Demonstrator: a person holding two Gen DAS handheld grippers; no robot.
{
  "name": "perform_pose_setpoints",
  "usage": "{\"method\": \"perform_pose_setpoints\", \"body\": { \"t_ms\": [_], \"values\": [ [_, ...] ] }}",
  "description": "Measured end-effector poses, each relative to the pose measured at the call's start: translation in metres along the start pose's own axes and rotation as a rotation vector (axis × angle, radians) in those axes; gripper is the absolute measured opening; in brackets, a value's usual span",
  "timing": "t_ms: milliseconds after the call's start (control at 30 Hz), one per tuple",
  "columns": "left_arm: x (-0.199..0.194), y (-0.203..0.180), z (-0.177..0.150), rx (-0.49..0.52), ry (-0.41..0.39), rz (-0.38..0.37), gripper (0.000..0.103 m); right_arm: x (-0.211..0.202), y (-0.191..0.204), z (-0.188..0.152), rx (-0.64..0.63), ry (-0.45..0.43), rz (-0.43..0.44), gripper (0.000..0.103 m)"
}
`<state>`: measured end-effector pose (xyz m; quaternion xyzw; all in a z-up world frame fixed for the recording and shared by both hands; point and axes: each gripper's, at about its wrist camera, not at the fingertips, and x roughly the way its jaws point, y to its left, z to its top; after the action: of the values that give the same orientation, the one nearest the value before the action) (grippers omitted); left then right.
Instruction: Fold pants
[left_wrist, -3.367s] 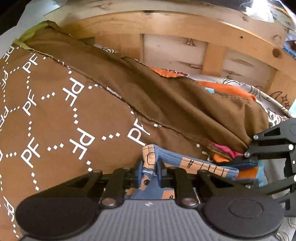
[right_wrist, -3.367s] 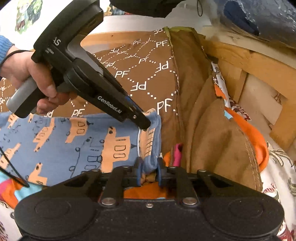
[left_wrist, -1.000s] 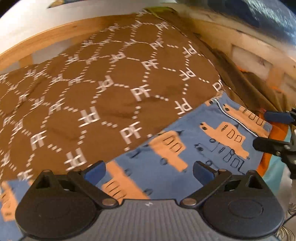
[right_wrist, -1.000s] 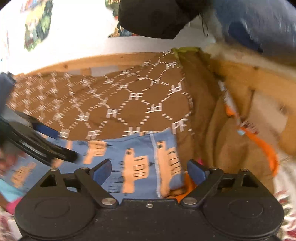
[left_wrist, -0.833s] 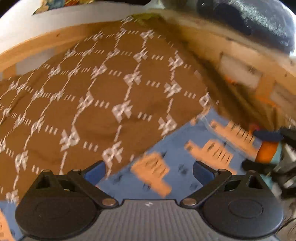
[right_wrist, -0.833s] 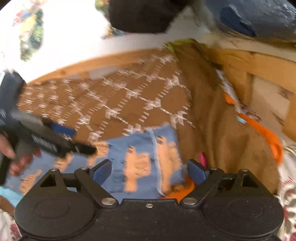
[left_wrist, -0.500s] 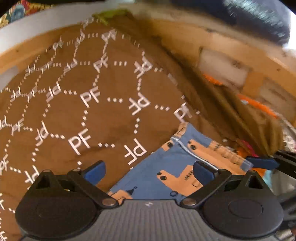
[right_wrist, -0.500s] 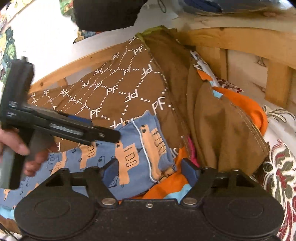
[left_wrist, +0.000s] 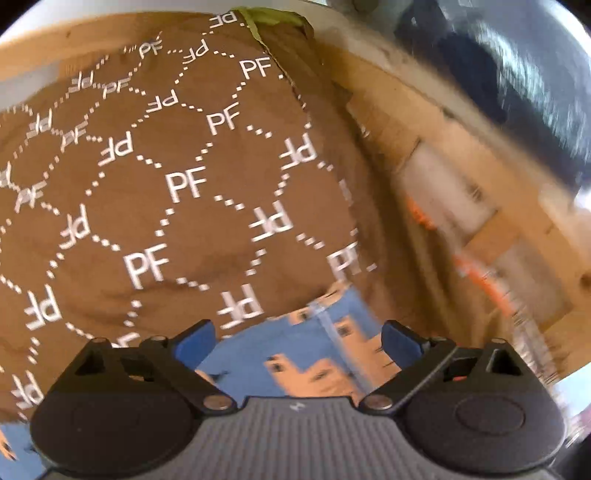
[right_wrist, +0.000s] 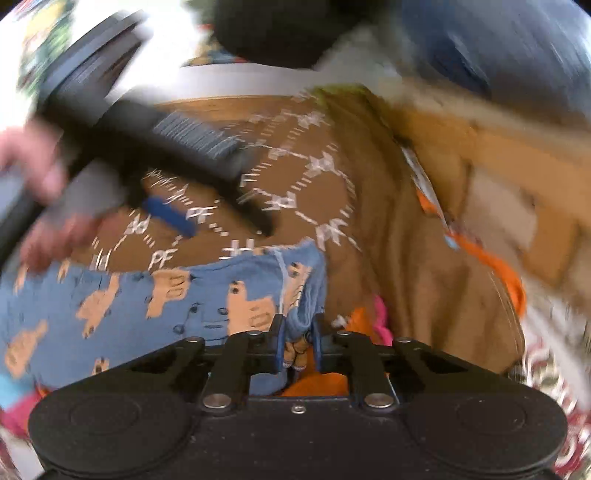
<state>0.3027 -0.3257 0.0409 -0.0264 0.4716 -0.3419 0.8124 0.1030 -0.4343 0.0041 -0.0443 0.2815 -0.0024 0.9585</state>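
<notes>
Right gripper (right_wrist: 298, 341) pinching pants (right_wrist: 155, 299) edge; left gripper (left_wrist: 297, 338) spread; frames motion-blurred

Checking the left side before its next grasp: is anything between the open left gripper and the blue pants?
Nothing visible. The left gripper is open with the pants directly between its fingers; the brown blanket lies beyond them.

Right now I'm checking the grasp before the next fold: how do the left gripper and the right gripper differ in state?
The left gripper is open, its blue pads wide apart with nothing between them; the right gripper is shut on the edge of the blue pants. The left one hovers above the pants, over the brown blanket; the right one touches the cloth. Both point toward the same corner of the pants.
</notes>
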Motion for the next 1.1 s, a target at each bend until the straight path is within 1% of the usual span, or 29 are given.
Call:
{"method": "perform_pose_setpoints", "body": {
  "t_ms": [100, 167, 233, 300, 367, 400, 467, 500, 533, 600, 633, 700, 733, 800, 833, 900, 967, 1000, 1100],
  "values": [
    [-0.003, -0.005, 0.011, -0.053, 0.022, -0.041, 0.093, -0.002, 0.020, -0.004, -0.132, -0.029, -0.011, 0.016],
    [0.005, -0.014, 0.018, -0.055, 0.057, -0.031, 0.090, -0.003, 0.028, -0.007, -0.196, -0.038, -0.015, 0.016],
    [0.012, -0.021, 0.021, -0.043, 0.096, -0.032, 0.089, -0.001, 0.032, -0.008, -0.225, -0.035, -0.014, 0.016],
    [0.021, -0.029, 0.022, -0.021, 0.144, 0.000, 0.088, -0.001, 0.034, -0.009, -0.243, -0.032, -0.014, 0.016],
    [0.032, -0.036, 0.023, -0.005, 0.187, 0.048, 0.084, 0.000, 0.036, -0.010, -0.259, -0.028, -0.011, 0.016],
    [0.036, -0.038, 0.022, 0.000, 0.203, 0.058, 0.082, -0.001, 0.037, -0.012, -0.269, -0.026, -0.008, 0.016],
    [0.042, -0.042, 0.022, 0.005, 0.229, 0.064, 0.073, 0.000, 0.038, -0.012, -0.284, -0.022, -0.002, 0.016],
    [0.045, -0.043, 0.021, 0.008, 0.239, 0.069, 0.060, 0.000, 0.040, -0.012, -0.291, -0.021, 0.002, 0.016],
    [0.048, -0.044, 0.020, 0.017, 0.250, 0.076, 0.041, 0.000, 0.041, -0.013, -0.295, -0.020, 0.005, 0.016],
    [0.053, -0.044, 0.016, 0.031, 0.274, 0.088, 0.020, -0.001, 0.041, -0.013, -0.291, -0.020, 0.009, 0.016],
    [0.053, -0.043, 0.015, 0.022, 0.271, 0.093, 0.016, -0.001, 0.040, -0.012, -0.286, -0.021, 0.008, 0.018],
    [0.051, -0.038, 0.013, 0.005, 0.258, 0.073, 0.013, -0.002, 0.038, -0.012, -0.278, -0.025, 0.003, 0.025],
    [0.050, -0.034, 0.012, -0.013, 0.250, 0.060, 0.013, -0.002, 0.036, -0.011, -0.270, -0.025, -0.002, 0.037],
    [0.047, -0.025, 0.010, -0.063, 0.241, 0.024, 0.013, -0.001, 0.033, -0.010, -0.250, -0.025, -0.004, 0.043],
    [0.044, -0.020, 0.009, -0.079, 0.241, 0.011, 0.012, 0.000, 0.032, -0.010, -0.239, -0.018, 0.001, 0.043],
    [0.038, -0.012, 0.006, -0.099, 0.236, -0.007, 0.012, 0.003, 0.030, -0.010, -0.217, -0.006, 0.016, 0.041],
    [0.035, -0.008, 0.007, -0.121, 0.225, -0.024, 0.011, 0.003, 0.029, -0.011, -0.212, -0.010, 0.029, 0.030],
    [0.032, -0.004, 0.005, -0.132, 0.218, -0.034, 0.011, 0.003, 0.030, -0.011, -0.217, -0.014, 0.033, 0.019],
    [0.016, 0.011, 0.000, -0.180, 0.186, -0.064, 0.010, -0.001, 0.033, -0.011, -0.228, -0.035, 0.057, 0.016]
  ]
}}
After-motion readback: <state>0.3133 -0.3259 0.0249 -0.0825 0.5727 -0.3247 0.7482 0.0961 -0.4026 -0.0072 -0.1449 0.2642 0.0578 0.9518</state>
